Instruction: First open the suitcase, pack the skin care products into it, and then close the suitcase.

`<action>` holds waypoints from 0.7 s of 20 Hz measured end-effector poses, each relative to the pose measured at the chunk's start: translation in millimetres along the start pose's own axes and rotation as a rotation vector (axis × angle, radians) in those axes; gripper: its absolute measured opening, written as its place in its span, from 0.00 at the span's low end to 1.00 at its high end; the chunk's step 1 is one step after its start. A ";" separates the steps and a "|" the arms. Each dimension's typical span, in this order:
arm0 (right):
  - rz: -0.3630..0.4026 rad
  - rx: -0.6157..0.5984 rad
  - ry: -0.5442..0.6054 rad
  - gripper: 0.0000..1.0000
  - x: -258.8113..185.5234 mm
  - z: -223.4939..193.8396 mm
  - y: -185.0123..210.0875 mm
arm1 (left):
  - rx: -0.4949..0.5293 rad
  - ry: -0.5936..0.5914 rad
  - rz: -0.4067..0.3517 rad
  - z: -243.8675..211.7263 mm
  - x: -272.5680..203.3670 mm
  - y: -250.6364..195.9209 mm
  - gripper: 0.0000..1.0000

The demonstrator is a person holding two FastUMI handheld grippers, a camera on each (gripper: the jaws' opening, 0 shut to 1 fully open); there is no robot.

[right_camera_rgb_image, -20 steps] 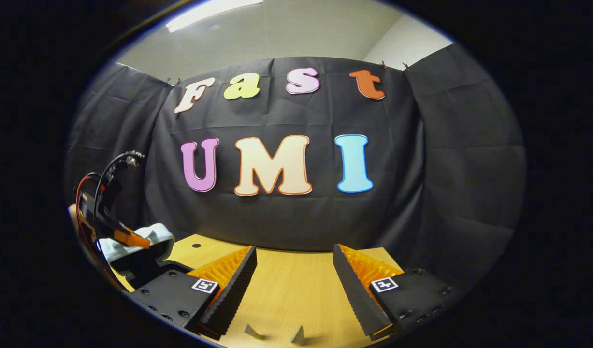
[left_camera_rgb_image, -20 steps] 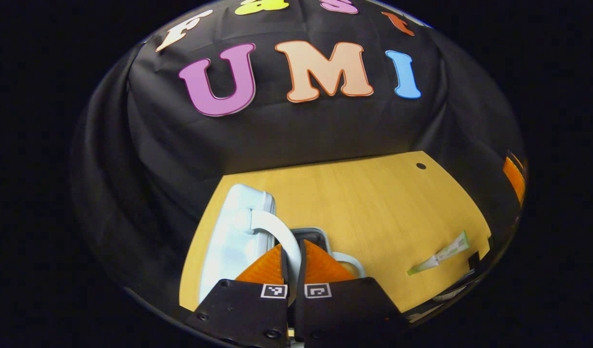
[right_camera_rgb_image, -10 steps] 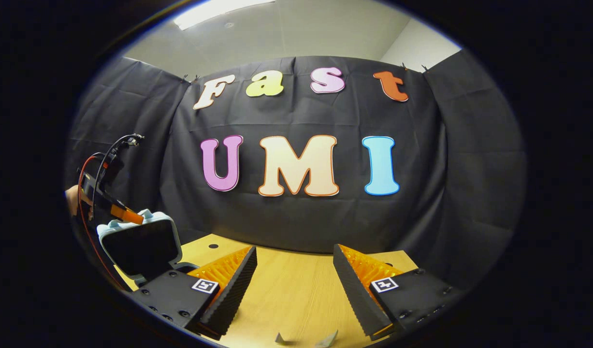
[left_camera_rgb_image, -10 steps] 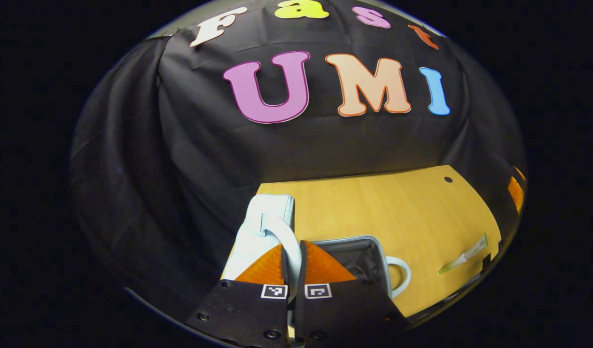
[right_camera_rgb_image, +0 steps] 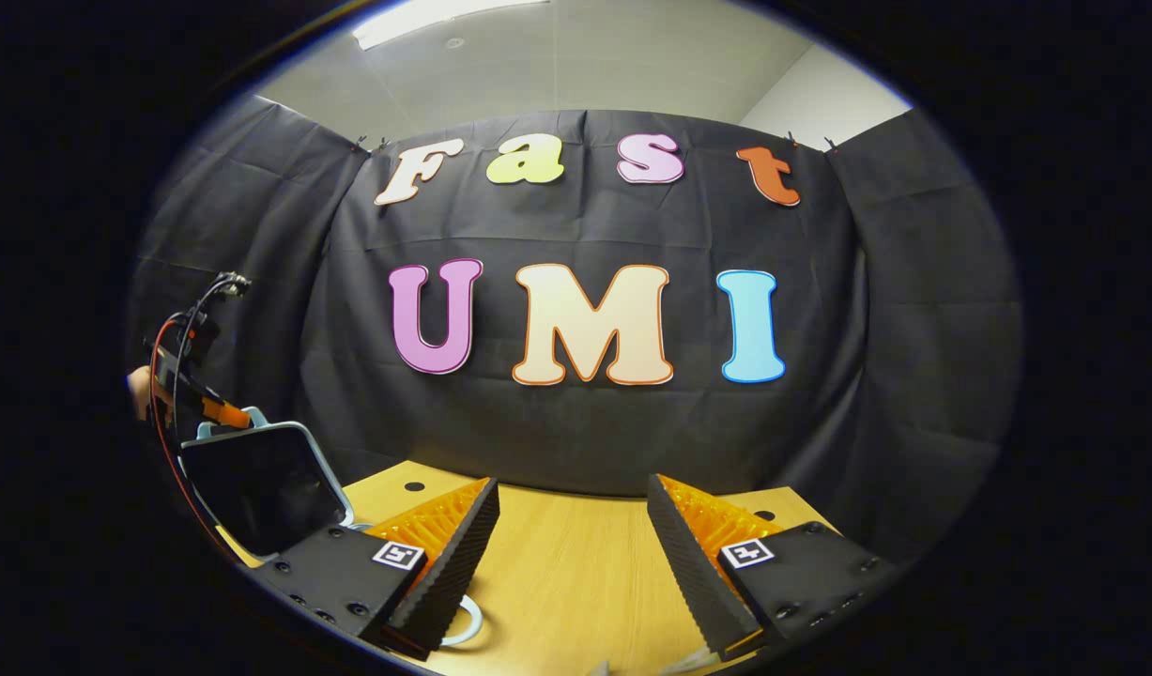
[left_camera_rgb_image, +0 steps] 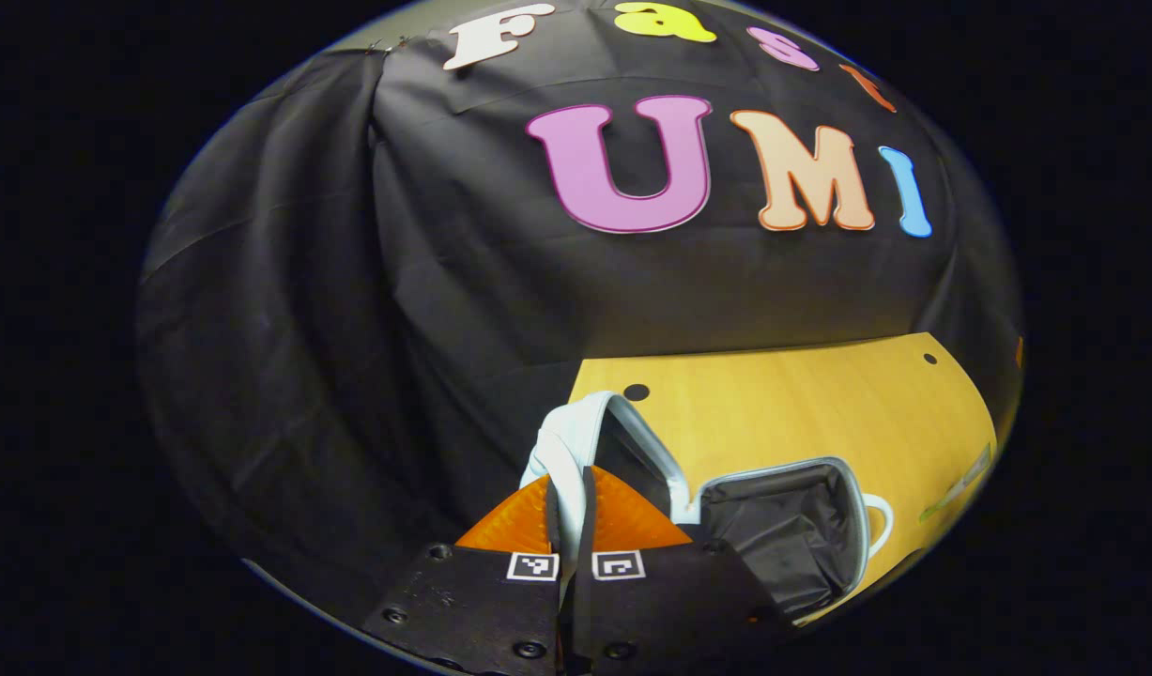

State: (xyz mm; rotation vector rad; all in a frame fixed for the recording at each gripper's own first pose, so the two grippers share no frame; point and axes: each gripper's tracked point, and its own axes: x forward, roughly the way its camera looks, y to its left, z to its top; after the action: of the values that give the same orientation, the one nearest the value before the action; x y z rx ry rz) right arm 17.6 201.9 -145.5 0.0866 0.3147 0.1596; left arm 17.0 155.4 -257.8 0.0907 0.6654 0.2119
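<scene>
Now one suitcase [left_camera_rgb_image: 791,526] lies open (left gripper [left_camera_rgb_image: 571,507] pinching its lid handle [left_camera_rgb_image: 564,460]), right gripper [right_camera_rgb_image: 571,554] jaws apart.

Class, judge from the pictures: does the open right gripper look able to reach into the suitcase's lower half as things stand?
Probably yes: the lid is held up by the left gripper, baring the lower half; the right gripper hangs open nearby.

One suitcase [left_camera_rgb_image: 782,526], one tube [left_camera_rgb_image: 956,483], two tongs [left_camera_rgb_image: 568,512].

Black cloth wall [right_camera_rgb_image: 576,432], wooden table [right_camera_rgb_image: 566,573], white ceiling [right_camera_rgb_image: 576,66], ceiling light [right_camera_rgb_image: 425,14]
</scene>
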 end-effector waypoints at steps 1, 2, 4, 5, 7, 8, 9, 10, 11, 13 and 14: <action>-0.008 0.001 0.002 0.99 0.5 -1.3 5.8 | -0.029 -0.004 0.002 0.6 1.8 2.0 0.00; -0.016 -0.002 0.006 0.99 1.2 -3.7 10.5 | -0.051 -0.001 0.001 -0.8 3.2 1.6 0.00; -0.027 -0.008 0.022 0.99 2.1 -8.7 18.0 | -0.061 0.014 0.023 -6.8 10.0 8.6 0.00; -0.035 -0.009 0.033 0.98 3.4 -12.0 20.8 | -0.056 0.023 0.055 -11.3 13.2 15.9 0.00; -0.054 -0.005 0.052 0.99 5.1 -16.7 22.6 | -0.078 0.044 0.058 -22.3 24.3 22.3 0.00; -0.061 0.000 0.060 0.99 6.0 -18.7 24.7 | -0.107 0.059 0.052 -25.7 22.7 20.3 0.00; -0.064 0.002 0.064 0.99 6.6 -19.8 27.6 | -0.125 0.073 0.057 -28.9 21.4 21.1 0.00; -0.066 -0.003 0.066 0.99 7.7 -20.7 30.3 | -0.139 0.096 0.063 -33.5 21.9 22.2 0.00; -0.067 -0.013 0.067 0.99 8.1 -21.2 32.1 | -0.153 0.114 0.073 -36.9 22.4 21.7 0.00; -0.069 -0.033 0.068 0.98 9.0 -23.3 33.7 | -0.181 0.146 0.097 -40.0 24.0 21.6 0.00; -0.069 -0.038 0.069 0.99 9.6 -24.9 34.6 | -0.192 0.151 0.114 -43.0 25.2 23.5 0.00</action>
State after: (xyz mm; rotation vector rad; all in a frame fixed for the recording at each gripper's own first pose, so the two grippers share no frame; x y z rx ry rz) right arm 13.8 239.1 -168.2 0.0326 0.3827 0.1006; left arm 5.7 184.7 -303.1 -0.0731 0.7875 0.3938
